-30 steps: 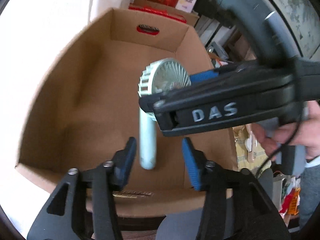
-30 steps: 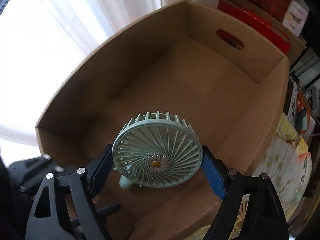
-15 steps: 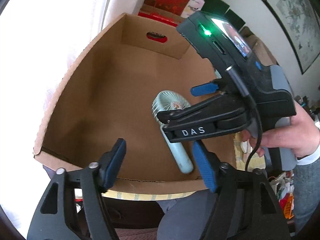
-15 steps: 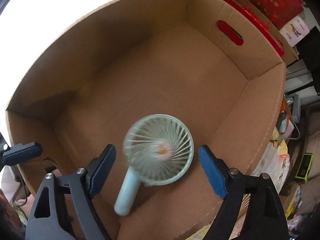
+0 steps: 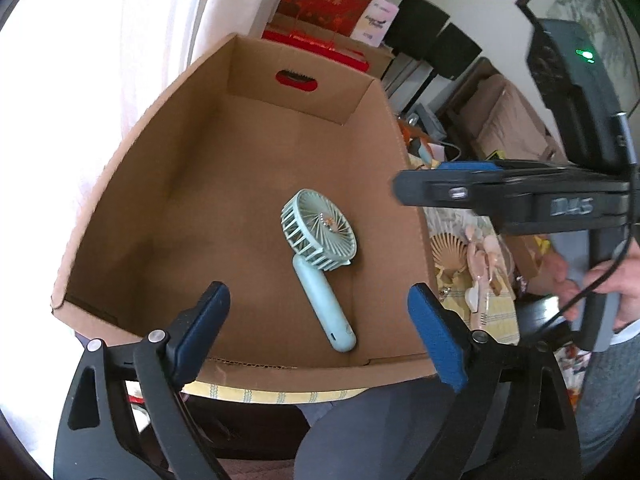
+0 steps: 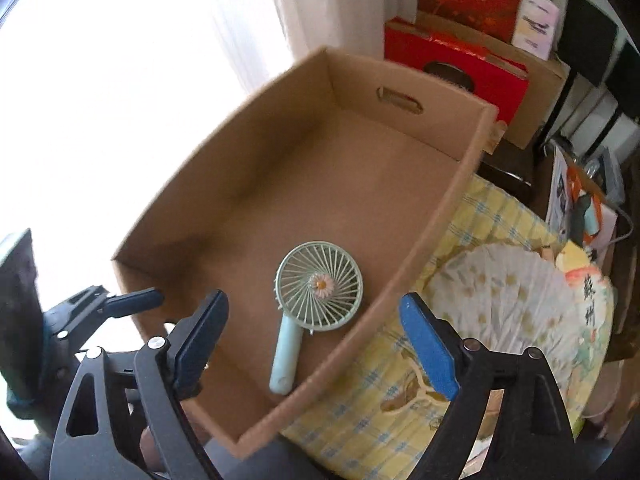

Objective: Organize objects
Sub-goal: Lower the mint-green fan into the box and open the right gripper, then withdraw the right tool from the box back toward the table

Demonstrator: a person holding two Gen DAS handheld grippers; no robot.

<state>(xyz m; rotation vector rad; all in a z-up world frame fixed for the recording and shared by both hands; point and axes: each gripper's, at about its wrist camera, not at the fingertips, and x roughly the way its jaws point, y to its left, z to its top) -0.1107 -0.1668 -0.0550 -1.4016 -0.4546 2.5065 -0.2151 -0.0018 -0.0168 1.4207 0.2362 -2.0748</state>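
Note:
A mint-green handheld fan [image 5: 320, 256] with a daisy at its hub lies flat on the floor of an open cardboard box [image 5: 132, 160], near the box's right wall. It also shows in the right wrist view [image 6: 314, 304], inside the same box [image 6: 448, 200]. My left gripper [image 5: 320, 336] is open and empty above the box's near edge. My right gripper [image 6: 316, 340] is open and empty, raised above the box's near right corner. The right gripper's body shows in the left wrist view [image 5: 520, 196], to the right of the box.
A yellow checked cloth [image 6: 360, 412] lies under the box. An open paper folding fan [image 6: 504, 304] lies on it right of the box. A small tan fan [image 5: 448, 252] and pale trinkets lie there too. Red gift boxes [image 6: 452, 60] stand behind.
My right gripper let go of the green fan, which now lies on the box floor. Both grippers have pulled up and back from the box.

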